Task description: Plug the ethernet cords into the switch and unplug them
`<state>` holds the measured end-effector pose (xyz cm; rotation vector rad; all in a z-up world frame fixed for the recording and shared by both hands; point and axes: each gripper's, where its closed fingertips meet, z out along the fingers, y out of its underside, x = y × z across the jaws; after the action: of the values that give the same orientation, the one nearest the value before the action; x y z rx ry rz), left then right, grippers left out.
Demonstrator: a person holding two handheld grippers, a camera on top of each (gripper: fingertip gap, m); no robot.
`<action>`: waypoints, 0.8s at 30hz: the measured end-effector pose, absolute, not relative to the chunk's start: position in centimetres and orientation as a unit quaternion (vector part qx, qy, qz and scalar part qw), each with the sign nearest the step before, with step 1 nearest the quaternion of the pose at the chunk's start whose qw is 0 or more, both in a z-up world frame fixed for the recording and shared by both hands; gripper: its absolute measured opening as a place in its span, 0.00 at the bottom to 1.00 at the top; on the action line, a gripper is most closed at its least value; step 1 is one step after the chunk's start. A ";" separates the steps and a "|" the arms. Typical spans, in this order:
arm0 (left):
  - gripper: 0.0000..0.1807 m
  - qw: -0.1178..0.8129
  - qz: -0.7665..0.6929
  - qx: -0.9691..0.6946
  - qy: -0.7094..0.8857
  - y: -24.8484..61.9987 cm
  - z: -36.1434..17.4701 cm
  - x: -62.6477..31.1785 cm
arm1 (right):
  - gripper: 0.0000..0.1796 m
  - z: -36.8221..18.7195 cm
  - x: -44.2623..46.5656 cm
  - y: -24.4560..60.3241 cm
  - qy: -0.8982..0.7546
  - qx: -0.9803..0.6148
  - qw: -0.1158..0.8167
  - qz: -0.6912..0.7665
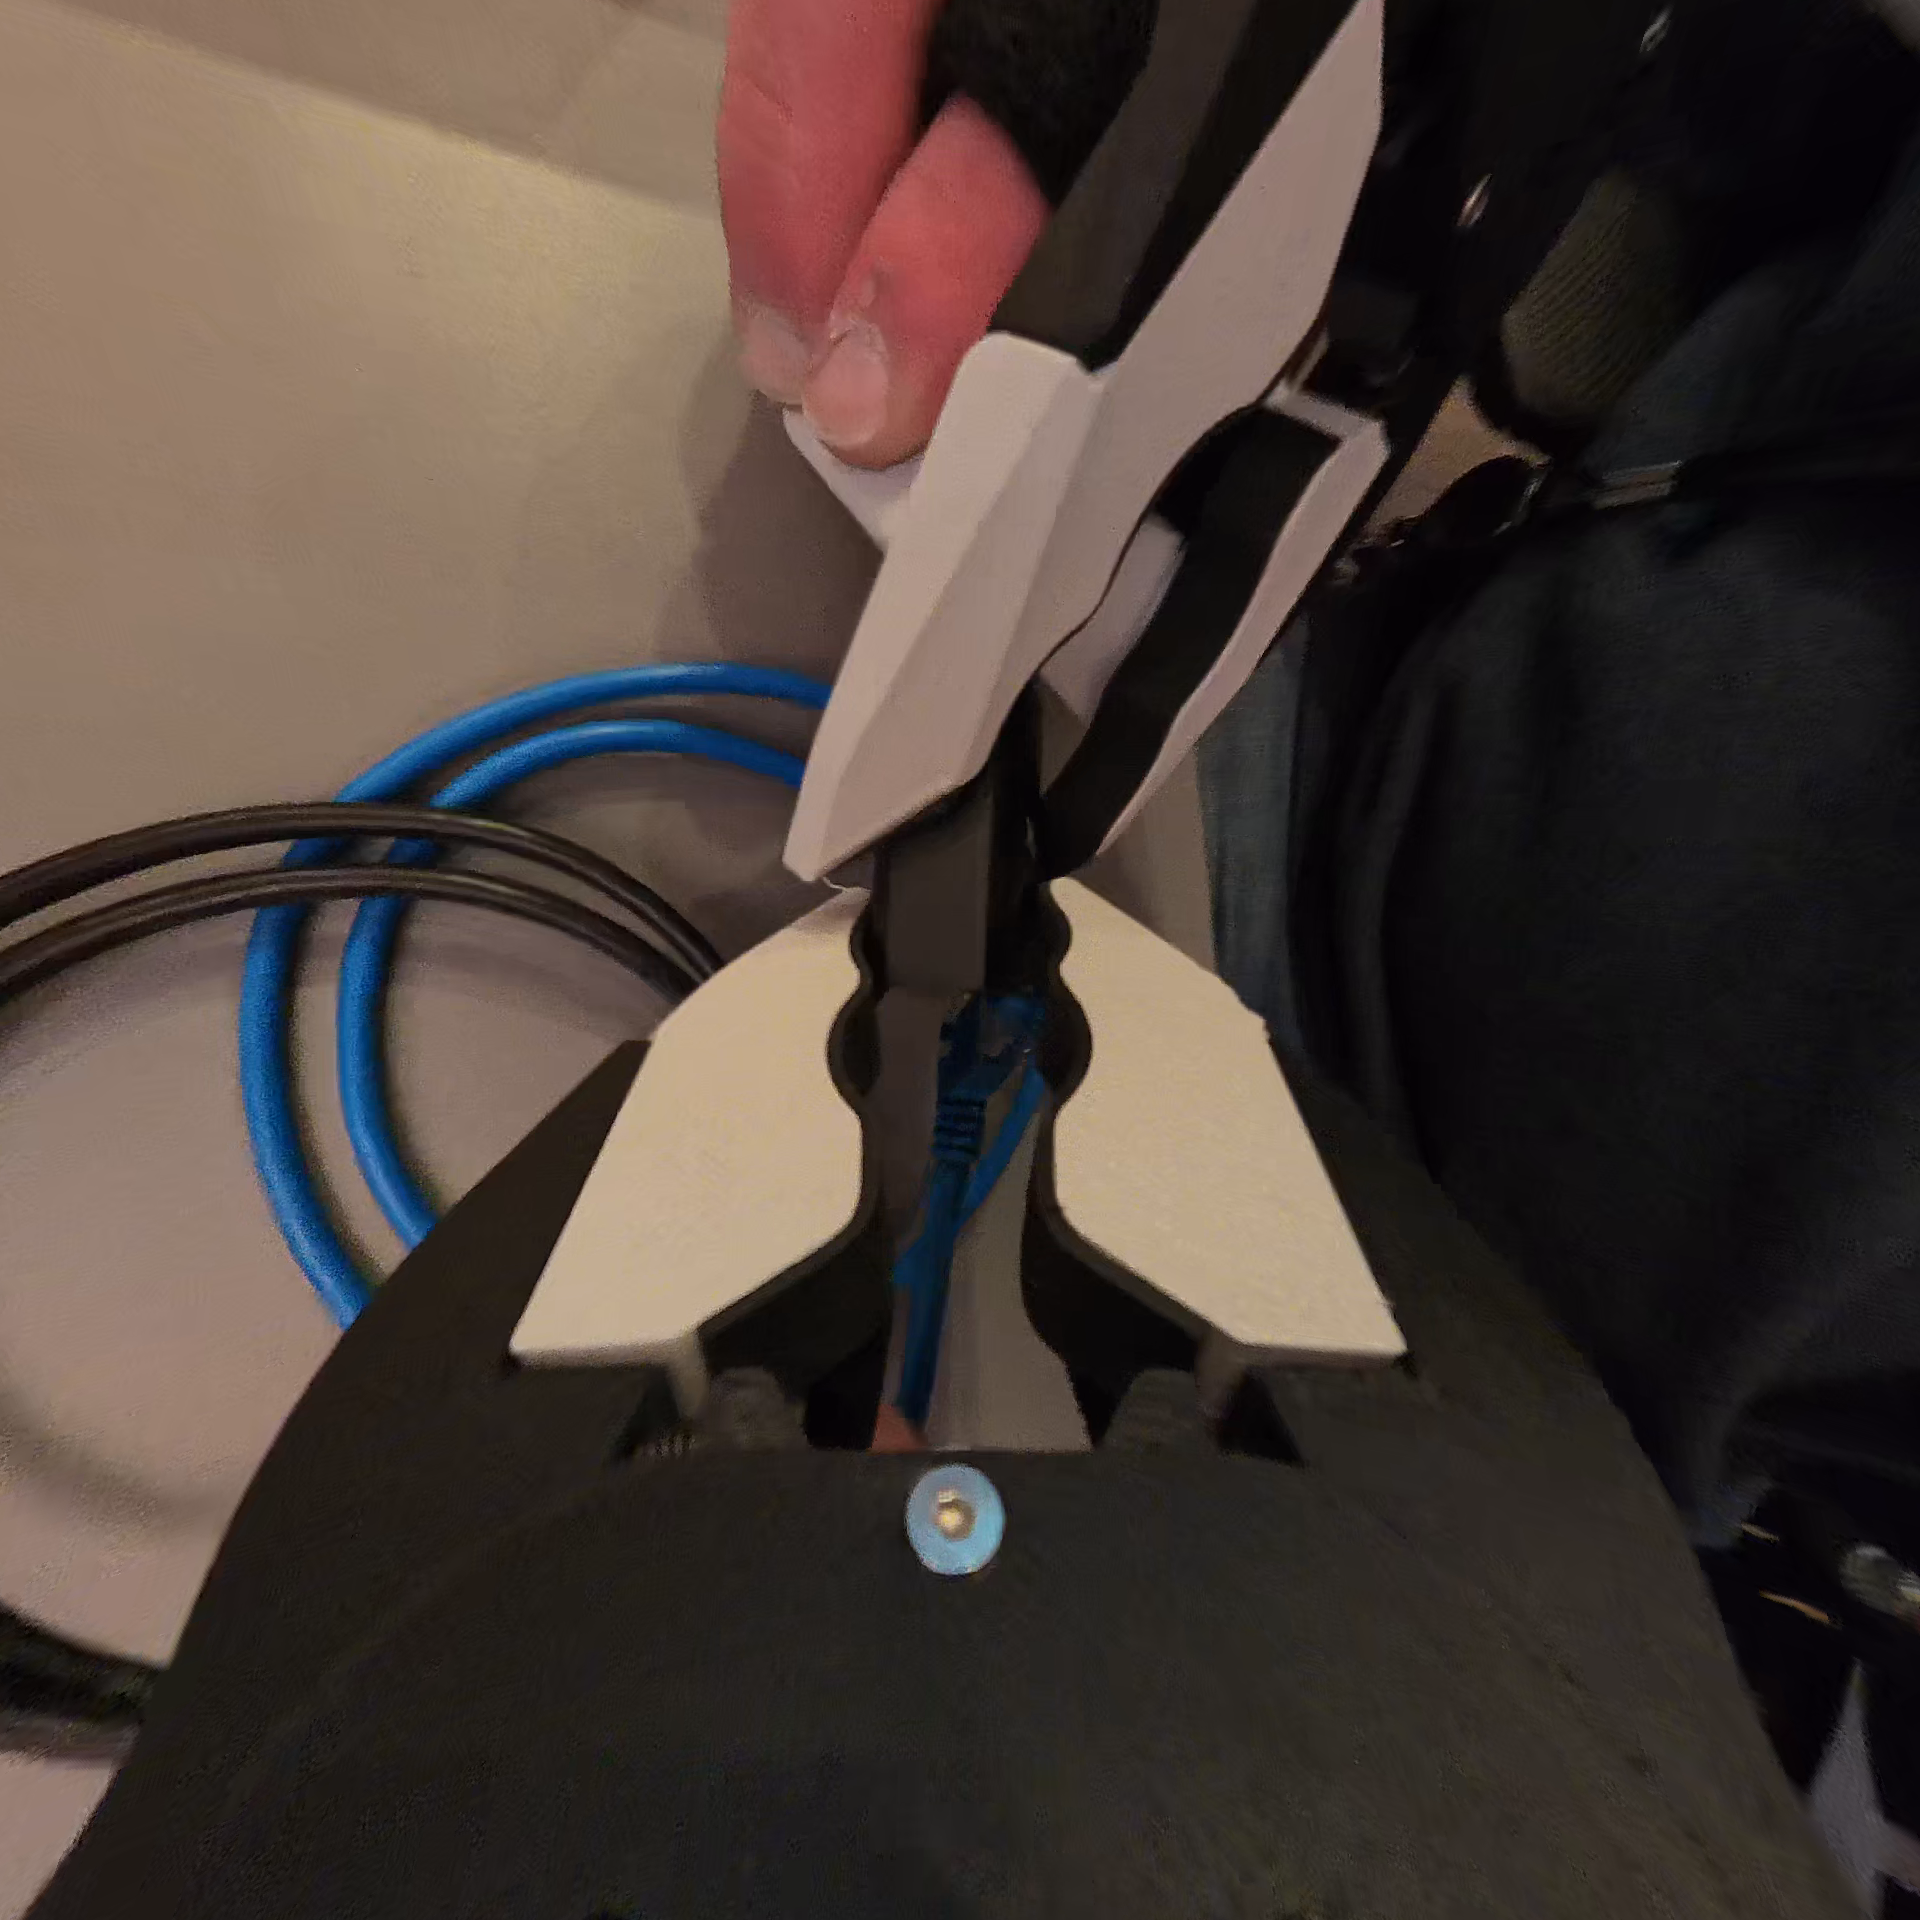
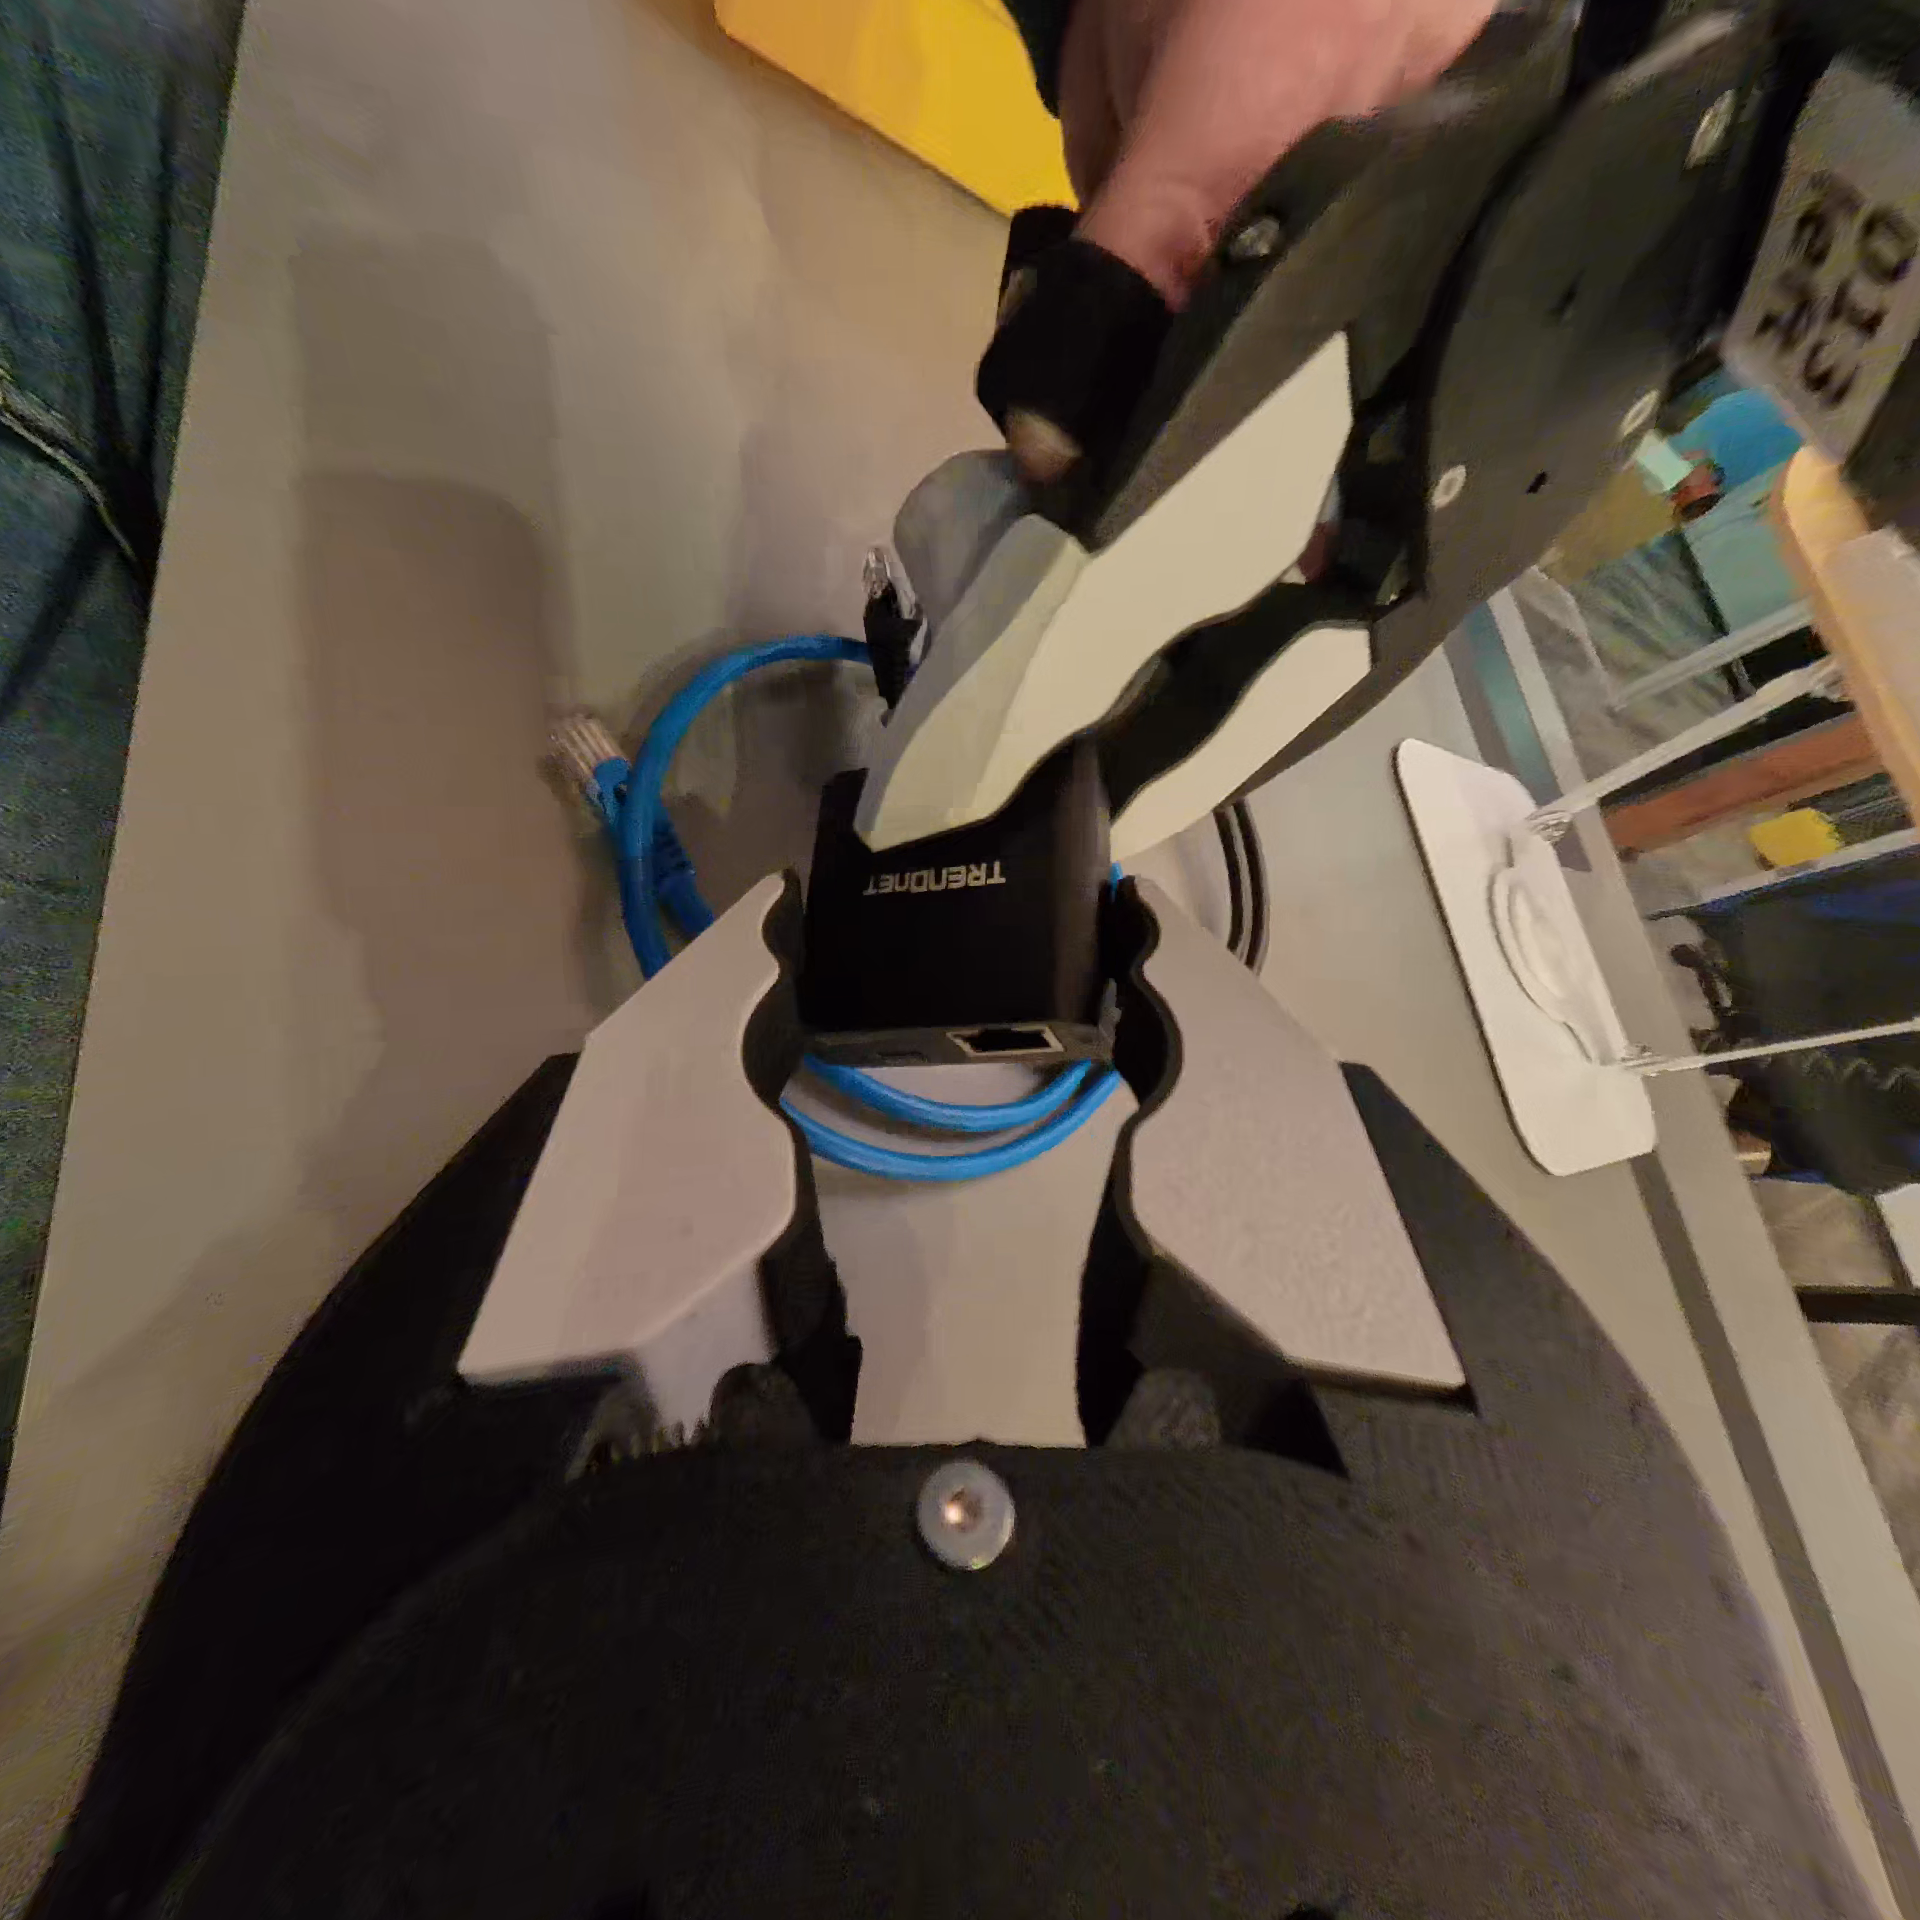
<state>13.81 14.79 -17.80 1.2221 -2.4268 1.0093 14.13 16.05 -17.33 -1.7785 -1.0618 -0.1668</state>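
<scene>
My right gripper (image 2: 951,935) is shut on the black switch (image 2: 914,977) by its sides and holds it above the beige table (image 2: 416,520). One empty port (image 2: 1003,1037) faces the right wrist camera. My left gripper (image 1: 961,997) is shut on a blue ethernet plug (image 1: 971,1081) pressed against the switch's edge (image 1: 930,935). It also shows in the right wrist view (image 2: 997,821), hiding the switch's far end. The right gripper (image 1: 966,831) comes in from above in the left wrist view. A loose blue plug (image 2: 587,753) lies on the table. A black plug (image 2: 888,613) points up behind the switch.
Blue cable loops (image 1: 301,1039) and black cords (image 1: 312,862) lie on the table to the left. A yellow object (image 2: 914,94) sits at the far edge. A white pad (image 2: 1507,935) with clear rods is by the right table edge. A person's dark clothing (image 1: 1610,935) is close on the right.
</scene>
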 end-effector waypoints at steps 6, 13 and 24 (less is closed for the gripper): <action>0.13 0.193 0.427 0.395 -0.790 13.4 -15.4 13.3 | 0.42 -16.1 13.7 15.6 -0.455 -0.700 0.547 -0.064; 0.13 0.259 0.434 0.383 -0.773 13.3 -14.7 12.9 | 0.38 -14.6 12.9 15.6 -0.477 -0.665 0.572 -0.048; 0.14 0.304 0.443 0.345 -0.769 12.5 -13.9 12.4 | 0.37 -13.5 12.4 14.1 -0.474 -0.658 0.583 0.058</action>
<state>12.43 12.48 -13.90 0.9151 -2.0379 1.1732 12.40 14.05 -13.47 -1.5354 -1.1056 0.1353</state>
